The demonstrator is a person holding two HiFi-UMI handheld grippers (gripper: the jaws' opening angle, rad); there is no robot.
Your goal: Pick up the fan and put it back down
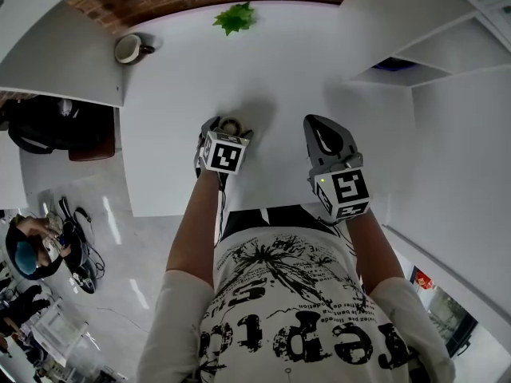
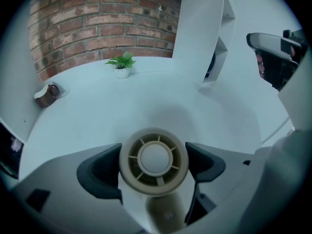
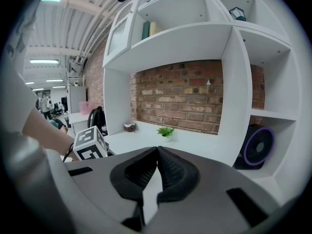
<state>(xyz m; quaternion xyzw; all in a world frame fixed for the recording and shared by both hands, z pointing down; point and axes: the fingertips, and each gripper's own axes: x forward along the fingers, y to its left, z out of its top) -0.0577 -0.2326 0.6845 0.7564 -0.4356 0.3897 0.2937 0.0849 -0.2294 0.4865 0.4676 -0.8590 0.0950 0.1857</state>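
Right now the left gripper (image 2: pixel 155 165) has its two dark pads pressed against either side of the small beige fan (image 1: pixel 232 125), holding it by its round grille head. The fan's stem hangs down between the jaws toward the near side. I cannot tell whether its base rests on the white table (image 1: pixel 176 86) or hangs just above it. The right gripper (image 1: pixel 326 134) is off to the right of the fan, apart from it, with its jaws closed together on nothing.

The fan sits roughly mid-table, closer to the near edge than to the far one. There is bare tabletop all round it. A small potted plant (image 1: pixel 234 17) stands at the far edge by the brick wall (image 2: pixel 97 23), and a brown mug (image 1: pixel 128 49) stands at the far left corner, both well away from the grippers. On the right the table ends at a white shelf unit (image 1: pixel 415 62); a black fan with a purple rim (image 3: pixel 257 147) stands in one of its compartments.
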